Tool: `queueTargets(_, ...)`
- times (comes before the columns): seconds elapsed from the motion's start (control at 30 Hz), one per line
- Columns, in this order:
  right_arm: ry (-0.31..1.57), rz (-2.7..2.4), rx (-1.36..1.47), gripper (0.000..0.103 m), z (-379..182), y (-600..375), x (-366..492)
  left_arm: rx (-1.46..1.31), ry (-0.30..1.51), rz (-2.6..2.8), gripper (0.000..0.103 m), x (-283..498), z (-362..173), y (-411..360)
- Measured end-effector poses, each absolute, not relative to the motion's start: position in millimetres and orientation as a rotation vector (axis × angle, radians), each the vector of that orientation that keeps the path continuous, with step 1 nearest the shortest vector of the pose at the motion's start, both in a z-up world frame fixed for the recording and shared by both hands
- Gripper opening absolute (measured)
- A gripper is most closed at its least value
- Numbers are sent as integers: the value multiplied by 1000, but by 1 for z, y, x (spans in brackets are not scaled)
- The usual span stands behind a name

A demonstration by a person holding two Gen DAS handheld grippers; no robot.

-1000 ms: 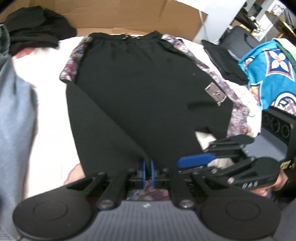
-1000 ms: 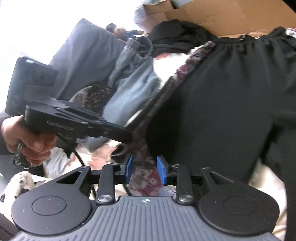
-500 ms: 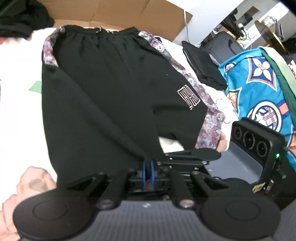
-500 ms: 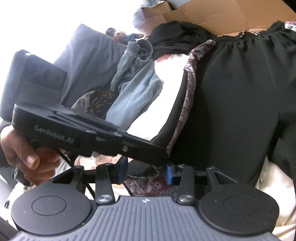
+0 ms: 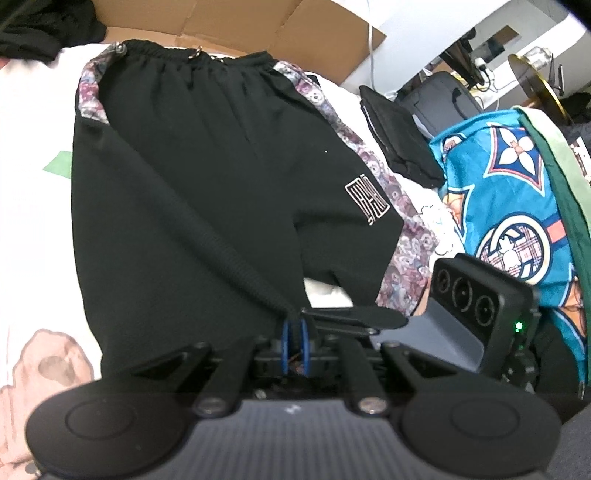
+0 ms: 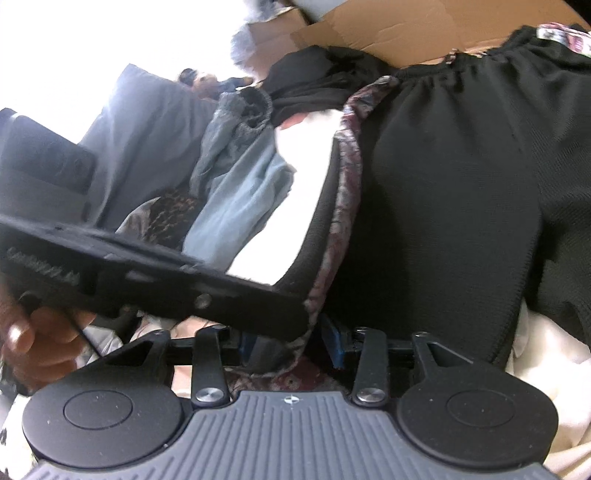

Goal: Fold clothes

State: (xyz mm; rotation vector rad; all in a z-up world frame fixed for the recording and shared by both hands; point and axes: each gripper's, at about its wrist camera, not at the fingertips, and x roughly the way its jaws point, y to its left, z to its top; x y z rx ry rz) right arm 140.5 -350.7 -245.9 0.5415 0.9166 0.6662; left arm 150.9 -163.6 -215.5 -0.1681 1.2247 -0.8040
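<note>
- Your left gripper (image 5: 293, 334) is pinched nearly closed on the black shorts' (image 5: 207, 177) hem.
- Your right gripper (image 6: 291, 341) is closing, jaws part open, the shorts' patterned edge between them.

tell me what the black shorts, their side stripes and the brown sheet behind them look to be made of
Black shorts: looks like a matte knit, probably synthetic; a fine ribbed texture shows along the fold.
Side stripes: thin woven or printed fabric, purple floral pattern.
Brown sheet: corrugated cardboard, dull, with creased flaps and cut edges.
</note>
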Motion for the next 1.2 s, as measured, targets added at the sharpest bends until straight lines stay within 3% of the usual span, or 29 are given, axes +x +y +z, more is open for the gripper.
queueTargets(0.07,936,645,523,2,-249,-350,142,-165,1223,-807,12,150,-214,-164)
queueTargets(0.17,946,619,498,2,-249,-352,143,-134,1212,-789,18,147,-207,-160)
queueTargets(0.23,944,617,514,2,-249,-356,143,-131,1197,-769,27,145,-203,-152)
queueTargets(0.33,943,607,516,2,-247,-359,142,-120,1178,-719,30,145,-197,-138)
queueTargets(0.73,935,530,579,1,-231,-398,133,-38,1190,-537,38,148,-214,-102)
queueTargets(1.2,822,224,632,1,-210,-507,125,-46,1229,-639,39,148,-246,-133)
